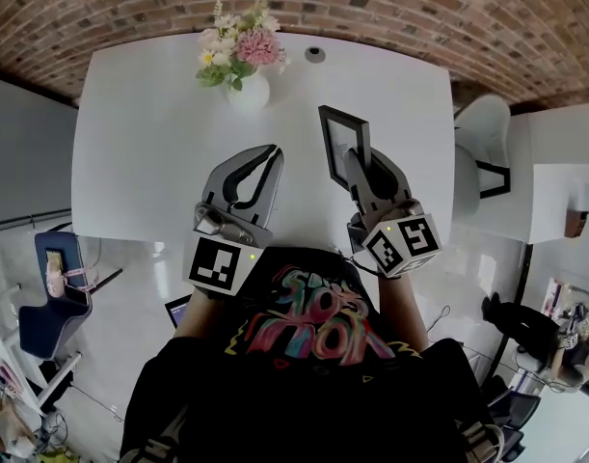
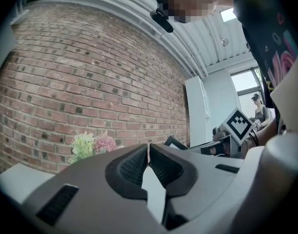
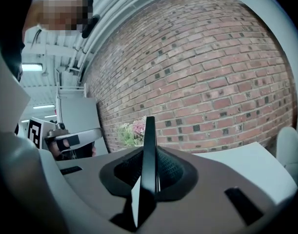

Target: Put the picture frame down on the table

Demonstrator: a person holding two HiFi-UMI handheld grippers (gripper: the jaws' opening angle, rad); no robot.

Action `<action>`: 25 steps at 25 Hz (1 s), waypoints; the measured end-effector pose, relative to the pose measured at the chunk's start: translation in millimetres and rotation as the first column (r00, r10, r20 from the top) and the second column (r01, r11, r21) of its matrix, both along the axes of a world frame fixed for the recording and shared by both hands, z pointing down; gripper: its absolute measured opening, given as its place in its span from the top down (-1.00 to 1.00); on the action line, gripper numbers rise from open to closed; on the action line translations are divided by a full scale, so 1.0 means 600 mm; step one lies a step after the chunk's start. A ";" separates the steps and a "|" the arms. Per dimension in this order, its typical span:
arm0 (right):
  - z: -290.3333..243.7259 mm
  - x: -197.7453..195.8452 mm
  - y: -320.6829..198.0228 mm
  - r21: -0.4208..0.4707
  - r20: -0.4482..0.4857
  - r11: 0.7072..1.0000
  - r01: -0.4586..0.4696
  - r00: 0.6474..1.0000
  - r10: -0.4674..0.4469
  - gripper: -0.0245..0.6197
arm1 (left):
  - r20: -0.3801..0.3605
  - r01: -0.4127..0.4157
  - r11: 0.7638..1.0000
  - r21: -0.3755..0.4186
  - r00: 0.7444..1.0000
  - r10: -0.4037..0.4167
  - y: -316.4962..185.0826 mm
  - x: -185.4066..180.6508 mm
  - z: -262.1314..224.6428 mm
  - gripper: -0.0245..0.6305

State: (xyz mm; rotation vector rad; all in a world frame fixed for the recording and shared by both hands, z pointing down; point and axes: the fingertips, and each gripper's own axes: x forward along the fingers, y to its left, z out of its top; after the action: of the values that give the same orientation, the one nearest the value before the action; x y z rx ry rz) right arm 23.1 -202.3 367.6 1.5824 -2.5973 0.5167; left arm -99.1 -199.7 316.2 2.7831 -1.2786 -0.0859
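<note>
The black picture frame stands upright and edge-on over the right middle of the white table. My right gripper is shut on its near lower part. In the right gripper view the frame's thin black edge rises straight up between the ribbed pads of that gripper. My left gripper hovers beside it to the left, over the table's near middle, shut with nothing in it. Its tips meet in the left gripper view, where a corner of the frame shows to the right.
A white vase of pink and white flowers stands at the table's far middle, with a small dark round thing to its right. A white chair sits off the right edge. A brick wall runs behind the table.
</note>
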 end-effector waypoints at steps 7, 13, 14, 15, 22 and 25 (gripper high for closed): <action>0.074 -0.005 -0.007 -0.123 0.027 0.992 0.032 0.999 -0.028 0.67 | 0.010 -0.004 0.999 -0.035 1.000 0.004 -0.002 0.000 0.028 0.83; 0.151 -0.011 -0.003 -0.224 0.024 0.973 0.063 0.998 -0.059 0.67 | 0.016 -0.004 0.998 -0.058 1.000 0.005 -0.002 0.000 0.048 0.83; 0.161 -0.012 -0.003 -0.237 0.034 0.969 0.065 0.998 -0.059 0.67 | 0.015 -0.001 0.998 -0.060 1.000 0.002 -0.002 -0.002 0.050 0.83; 0.170 -0.011 -0.001 -0.247 0.046 0.967 0.067 0.997 -0.058 0.67 | 0.014 0.003 0.998 -0.062 1.000 -0.002 -0.002 -0.003 0.052 0.83; 0.227 -0.001 0.018 -0.338 0.159 0.939 0.069 0.987 -0.016 0.67 | 0.020 0.008 0.998 -0.067 1.000 -0.007 0.005 -0.006 0.060 0.83; 0.257 0.001 0.028 -0.389 0.198 0.918 0.077 0.980 0.002 0.67 | 0.021 0.013 0.997 -0.077 1.000 -0.012 0.012 -0.007 0.067 0.83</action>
State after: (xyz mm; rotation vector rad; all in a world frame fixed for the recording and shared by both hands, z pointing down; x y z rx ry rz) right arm 23.9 -185.3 522.0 1.4038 -2.4303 1.1631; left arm -103.4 -192.5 356.5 2.7182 -1.2758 -0.0078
